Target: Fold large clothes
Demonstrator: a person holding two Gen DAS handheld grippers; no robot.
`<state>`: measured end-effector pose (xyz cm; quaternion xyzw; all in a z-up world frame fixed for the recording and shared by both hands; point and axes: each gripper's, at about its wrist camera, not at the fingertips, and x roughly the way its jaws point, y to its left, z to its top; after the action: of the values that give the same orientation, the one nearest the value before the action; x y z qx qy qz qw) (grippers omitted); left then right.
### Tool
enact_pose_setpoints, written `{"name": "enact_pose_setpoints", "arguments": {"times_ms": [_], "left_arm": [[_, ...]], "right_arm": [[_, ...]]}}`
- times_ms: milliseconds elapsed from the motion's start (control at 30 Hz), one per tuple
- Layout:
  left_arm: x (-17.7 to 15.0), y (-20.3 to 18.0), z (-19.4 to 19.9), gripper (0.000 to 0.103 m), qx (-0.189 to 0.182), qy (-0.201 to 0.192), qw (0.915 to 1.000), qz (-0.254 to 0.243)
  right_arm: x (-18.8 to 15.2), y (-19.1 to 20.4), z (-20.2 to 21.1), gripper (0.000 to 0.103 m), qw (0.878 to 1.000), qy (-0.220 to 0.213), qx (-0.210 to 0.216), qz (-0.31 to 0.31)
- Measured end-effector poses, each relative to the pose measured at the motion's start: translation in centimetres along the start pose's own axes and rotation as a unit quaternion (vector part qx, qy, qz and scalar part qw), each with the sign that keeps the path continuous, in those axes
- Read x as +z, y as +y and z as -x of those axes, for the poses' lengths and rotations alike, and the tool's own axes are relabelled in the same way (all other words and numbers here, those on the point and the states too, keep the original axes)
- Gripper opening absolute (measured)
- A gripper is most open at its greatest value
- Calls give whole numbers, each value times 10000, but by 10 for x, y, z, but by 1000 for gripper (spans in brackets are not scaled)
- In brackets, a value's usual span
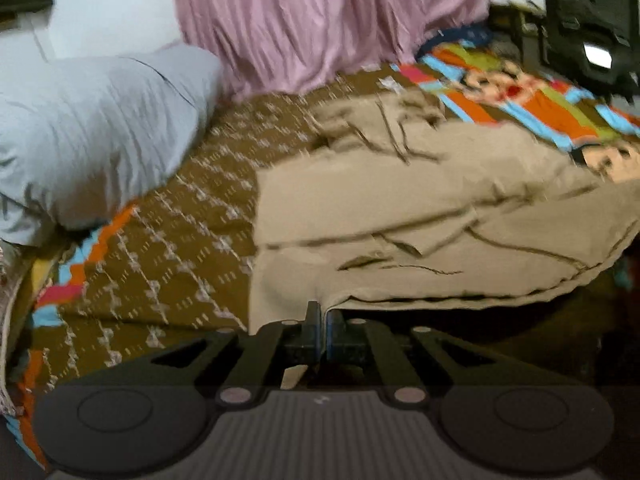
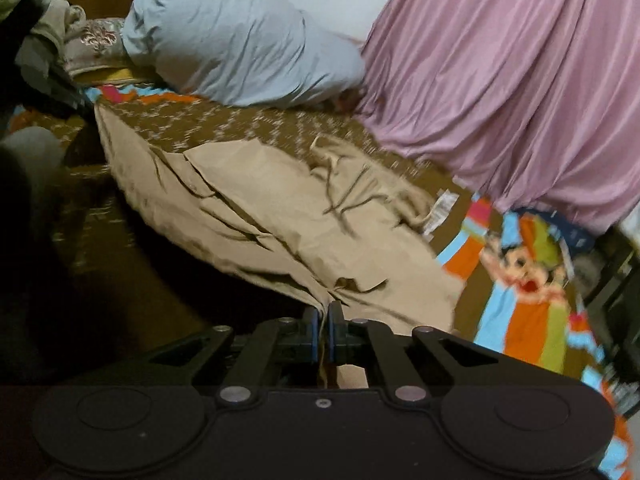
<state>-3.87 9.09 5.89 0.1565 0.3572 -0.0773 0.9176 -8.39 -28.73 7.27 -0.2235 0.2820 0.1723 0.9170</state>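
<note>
A large beige garment [image 1: 420,208] lies spread and wrinkled on a bed; it also shows in the right wrist view [image 2: 280,208]. My left gripper [image 1: 323,312] is shut on the garment's near edge, with cloth pinched between its jaws. My right gripper [image 2: 323,312] is shut on another part of the near edge, and cloth hangs down between the jaws. The held edge is lifted off the bed, with dark shadow beneath it.
The bed has a brown patterned sheet [image 1: 168,240] with a colourful cartoon border [image 2: 520,288]. A pale blue pillow [image 1: 88,132] lies at the head. A pink curtain [image 2: 520,80] hangs behind the bed. A dark chair [image 1: 588,20] stands at the far right.
</note>
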Motion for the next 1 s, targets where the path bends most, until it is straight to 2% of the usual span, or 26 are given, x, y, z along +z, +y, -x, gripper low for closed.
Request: {"name": "enact_pose_setpoints", "arguments": {"times_ms": [67, 167, 233, 267, 367, 433, 533, 633, 700, 800, 867, 933, 1000], "left_arm": [[-8, -5, -8, 4, -104, 226, 9997, 24], [-10, -5, -14, 19, -388, 468, 9981, 124], [-10, 0, -13, 50, -499, 515, 9973, 169], [-10, 3, -12, 54, -541, 523, 9970, 204], [-6, 15, -14, 62, -662, 602, 9953, 359], [1, 20, -19, 72, -699, 632, 9945, 449], [22, 24, -32, 83, -731, 605, 9940, 538], [49, 25, -51, 88, -848, 544, 9939, 445], [67, 24, -63, 88, -1055, 675, 9919, 222], [80, 25, -63, 88, -1394, 807, 9864, -314], [80, 33, -52, 88, -1483, 819, 9831, -700], [77, 42, -43, 88, -1385, 939, 9825, -819], [78, 60, -35, 88, -1366, 1068, 9823, -711]], "right_arm": [[-7, 11, -1, 5, 9999, 148, 72, 45], [-15, 15, -7, 12, 9987, 375, 328, -140], [-17, 11, -7, 22, 9975, 419, 508, -275], [-19, 8, -6, 24, 9963, 455, 623, -371], [-23, -10, -6, 38, 9917, 537, 909, -736], [-23, -24, -6, 57, 9882, 581, 1047, -958], [-18, -48, -5, 74, 9846, 460, 1209, -1180], [-5, -73, -9, 90, 9851, 304, 1166, -1224], [5, -91, -20, 96, 9870, 201, 997, -1245], [19, -111, -46, 96, 9879, 239, 917, -1229], [26, -121, -63, 96, 9890, 284, 872, -1160], [29, -128, -82, 98, 9893, 288, 857, -1141], [32, -134, -104, 98, 9891, 297, 814, -1189]]}}
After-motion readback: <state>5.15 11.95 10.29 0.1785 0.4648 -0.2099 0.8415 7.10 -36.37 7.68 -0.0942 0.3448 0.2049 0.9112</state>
